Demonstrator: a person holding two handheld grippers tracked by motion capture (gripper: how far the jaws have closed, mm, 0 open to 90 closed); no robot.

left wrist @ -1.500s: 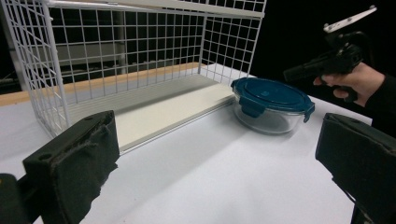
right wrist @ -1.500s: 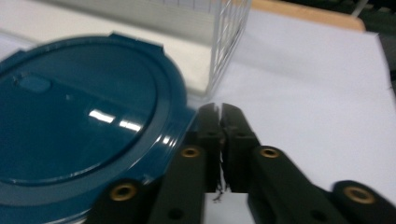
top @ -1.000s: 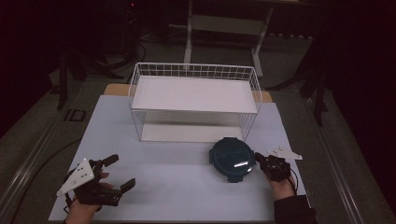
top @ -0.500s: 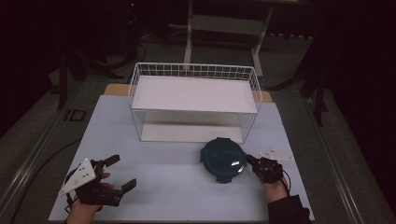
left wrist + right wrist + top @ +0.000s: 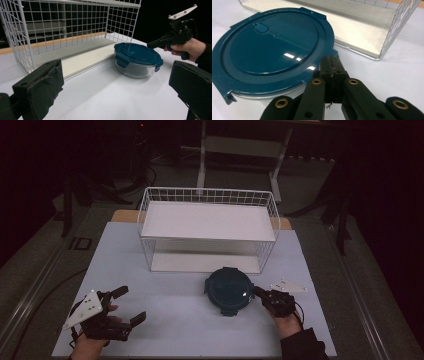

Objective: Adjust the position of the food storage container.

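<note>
Two grippers are at the table; we note the left gripper (image 5: pixel 120 312) resting near the front left corner with its jaws wide apart and nothing between them, well apart from everything else. The right gripper (image 5: pixel 260 293) has its jaws pressed together, tips at the right-hand edge of the round glass container (image 5: pixel 228 290) with the dark teal snap-on lid (image 5: pixel 272 47). From the right gripper view we judge the jaws are pinched on one of the lid's side latch tabs, though the tab itself is hidden behind the closed tips, so we cannot confirm what is gripped. The container sits on the white table (image 5: pixel 175 330), just in front of the open lower tier of the white wire rack (image 5: pixel 207 227), toward the right of centre. Risks as we see them: a pinch on a thin hinged tab is a weak hold, and any pull could flip the latch open instead of moving the bowl, or slide off. Dragging a glass bowl from one edge may rotate it rather than translate it. Pushing it back could knock the rim against the rack's front wire. Lifting by the tab alone, with the other latches' state unclear, might separate lid from bowl.
</note>
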